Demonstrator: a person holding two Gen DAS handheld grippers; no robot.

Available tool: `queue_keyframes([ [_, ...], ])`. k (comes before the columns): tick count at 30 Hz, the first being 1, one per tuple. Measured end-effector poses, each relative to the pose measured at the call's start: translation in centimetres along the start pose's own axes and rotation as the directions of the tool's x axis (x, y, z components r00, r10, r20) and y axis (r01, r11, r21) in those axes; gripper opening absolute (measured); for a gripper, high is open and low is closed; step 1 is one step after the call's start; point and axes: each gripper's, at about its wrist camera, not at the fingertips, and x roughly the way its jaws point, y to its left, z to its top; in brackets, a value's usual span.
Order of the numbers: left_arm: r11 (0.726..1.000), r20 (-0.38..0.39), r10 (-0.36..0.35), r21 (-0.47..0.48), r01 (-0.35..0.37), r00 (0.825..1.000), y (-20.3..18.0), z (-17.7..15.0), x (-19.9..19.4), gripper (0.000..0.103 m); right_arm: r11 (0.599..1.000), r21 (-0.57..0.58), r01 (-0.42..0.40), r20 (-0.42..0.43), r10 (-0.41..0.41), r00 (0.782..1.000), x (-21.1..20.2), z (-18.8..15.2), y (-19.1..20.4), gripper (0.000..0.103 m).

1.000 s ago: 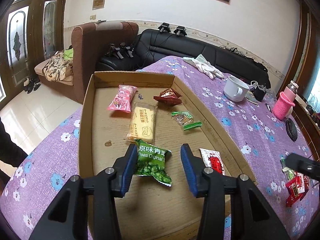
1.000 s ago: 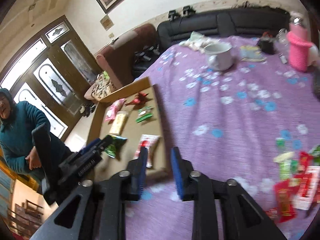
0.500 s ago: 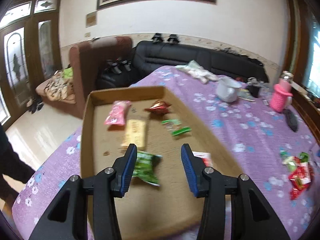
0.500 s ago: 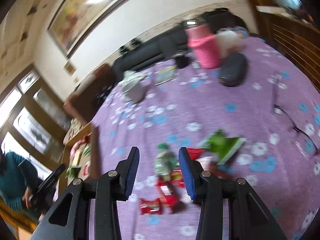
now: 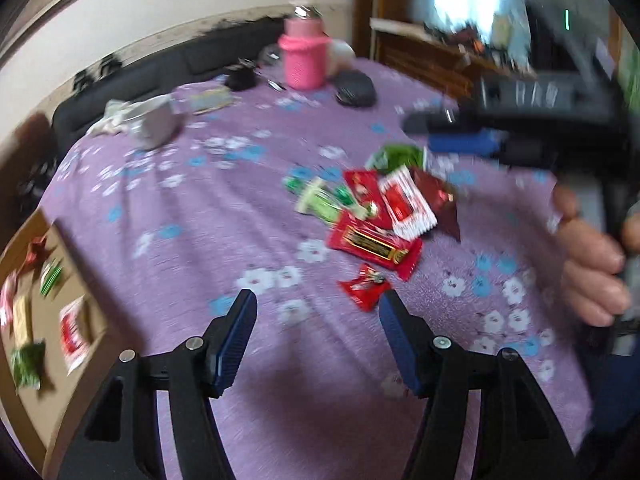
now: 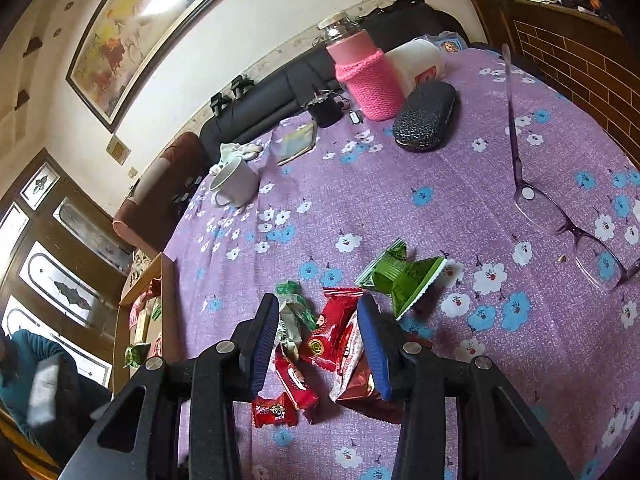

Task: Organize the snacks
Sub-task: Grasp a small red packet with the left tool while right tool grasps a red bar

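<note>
Hovering over the snack pile on the purple-clothed surface, right gripper has fingers partly open, straddling several red wrappers, nothing gripped. Left gripper empty; its jaws have just been opening, nothing between them. Cardboard tray, well apart at the surface's far edge, already holds some packets. Risk: wrappers overlap, so closing here may pinch two at once or slip off glossy film; green packet could get nudged.
</note>
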Motion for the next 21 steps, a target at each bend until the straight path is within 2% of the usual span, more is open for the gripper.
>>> queue_keyframes([
  [7, 0.999, -0.051, -0.020, 0.037, 0.022, 0.998, -1.9, 0.8, 4.2, 0.061, 0.998, -0.042, -0.039, -0.023, 0.038, 0.999, 0.3, -0.5, 1.4, 0.044],
  [11, 0.999, -0.032, -0.022, 0.028, 0.023, 0.999, -1.9, 0.4, 3.9, 0.027, 0.996, -0.084, -0.040, -0.042, 0.037, 0.998, 0.7, -1.1, 2.2, 0.044],
  [12, 1.000, -0.027, -0.016, 0.021, 0.017, 1.000, -1.7, 0.4, 3.9, 0.024, 0.995, -0.093, -0.041, -0.047, 0.037, 0.998, 0.9, -1.3, 2.4, 0.044],
  [16, 0.999, -0.017, -0.002, -0.034, 0.001, 1.000, 0.0, 0.2, 3.9, 0.023, 0.984, -0.175, -0.032, -0.084, 0.017, 0.996, 1.8, -2.2, 3.8, 0.044],
  [21, 0.985, 0.001, 0.022, -0.172, -0.021, 1.000, 4.0, 0.1, 3.2, 0.023, 0.960, -0.279, -0.001, -0.143, -0.040, 0.989, 3.4, -3.6, 5.2, 0.044],
])
